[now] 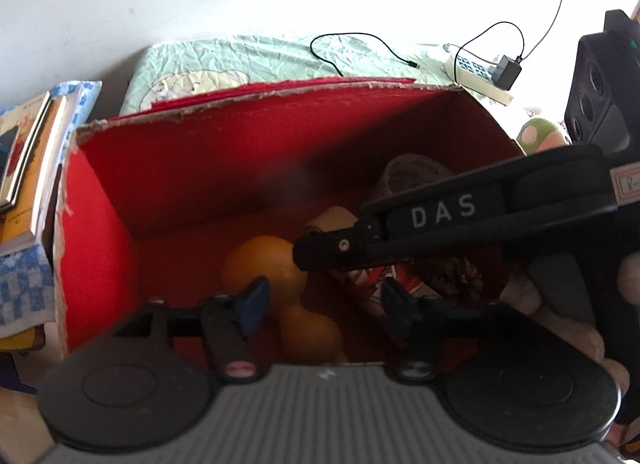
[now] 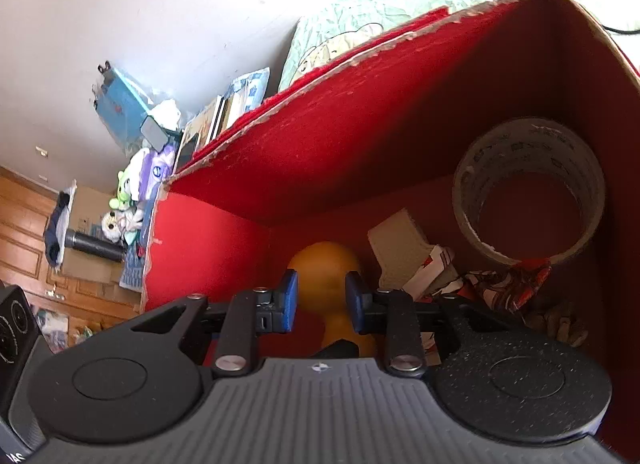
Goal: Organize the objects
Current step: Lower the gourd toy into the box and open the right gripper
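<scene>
Both grippers reach down into a red cardboard box (image 1: 192, 168) with torn upper edges, which stands on a bed with a pale green sheet (image 1: 240, 52).

An orange gourd-shaped toy (image 1: 276, 264) lies on the box floor. In the left wrist view it sits at about 7 o'clock from the box's middle. The left gripper (image 1: 320, 306) hangs over it with its jaws well apart; the left blue pad overlaps the toy's waist, the right one stands clear, and nothing is clamped.

The right gripper (image 2: 321, 300) points at the same toy, its jaws narrowed with a gap between them. The toy's round end shows in that gap, and whether the pads touch it cannot be told. In the left wrist view this gripper crosses in from 3 o'clock.

A tape roll (image 2: 528, 200) leans in the box's corner at 2 o'clock of the toy, in the right wrist view. A tan card piece (image 2: 400, 252) and a red-and-white wrapper (image 2: 508, 288) lie between them.

Books (image 1: 28, 168) are stacked outside the box at 9 o'clock. A power strip (image 1: 476, 72) lies on the bed at 1 o'clock.
</scene>
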`<action>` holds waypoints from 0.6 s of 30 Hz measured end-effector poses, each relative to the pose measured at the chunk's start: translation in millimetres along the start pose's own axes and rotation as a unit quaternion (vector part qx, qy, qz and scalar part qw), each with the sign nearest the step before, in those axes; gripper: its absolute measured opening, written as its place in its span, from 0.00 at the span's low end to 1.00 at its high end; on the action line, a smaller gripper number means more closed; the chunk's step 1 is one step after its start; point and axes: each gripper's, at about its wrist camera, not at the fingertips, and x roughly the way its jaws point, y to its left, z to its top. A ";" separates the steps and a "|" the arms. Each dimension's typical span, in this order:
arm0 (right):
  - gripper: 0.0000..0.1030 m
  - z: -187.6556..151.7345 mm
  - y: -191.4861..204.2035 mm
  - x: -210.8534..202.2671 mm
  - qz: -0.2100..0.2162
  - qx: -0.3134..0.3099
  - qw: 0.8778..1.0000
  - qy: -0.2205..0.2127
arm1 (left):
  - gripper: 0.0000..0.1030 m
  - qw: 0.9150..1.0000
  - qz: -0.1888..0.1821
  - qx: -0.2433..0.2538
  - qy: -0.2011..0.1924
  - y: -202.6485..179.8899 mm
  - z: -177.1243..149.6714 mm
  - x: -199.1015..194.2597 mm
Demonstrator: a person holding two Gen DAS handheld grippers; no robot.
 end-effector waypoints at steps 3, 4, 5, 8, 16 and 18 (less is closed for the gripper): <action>0.29 0.0 -2.5 -1.0 0.001 0.002 1.000 -0.007 | 0.73 1.000 -0.006 -0.006 -0.003 2.9 0.5 -1.1; 0.29 -0.1 -2.5 -1.4 0.000 0.001 1.000 -0.009 | 0.73 1.000 -0.006 -0.007 -0.002 3.1 0.3 -1.3; 0.29 0.0 -2.7 -1.7 -0.001 -0.001 1.000 -0.012 | 0.73 1.000 -0.005 -0.007 -0.003 2.8 0.5 -1.5; 0.29 -0.6 -1.7 -2.8 -0.009 -0.007 1.000 -0.020 | 0.73 1.000 0.002 -0.002 -0.006 1.7 -0.5 -2.1; 0.29 -1.8 0.6 -4.0 -0.025 -0.017 0.999 -0.037 | 0.78 1.000 0.021 -0.001 -0.010 -0.9 -0.9 -1.4; 0.29 -2.6 2.5 -3.3 -0.030 -0.022 0.998 -0.042 | 0.78 1.000 0.027 -0.001 -0.010 -1.2 -1.0 -1.5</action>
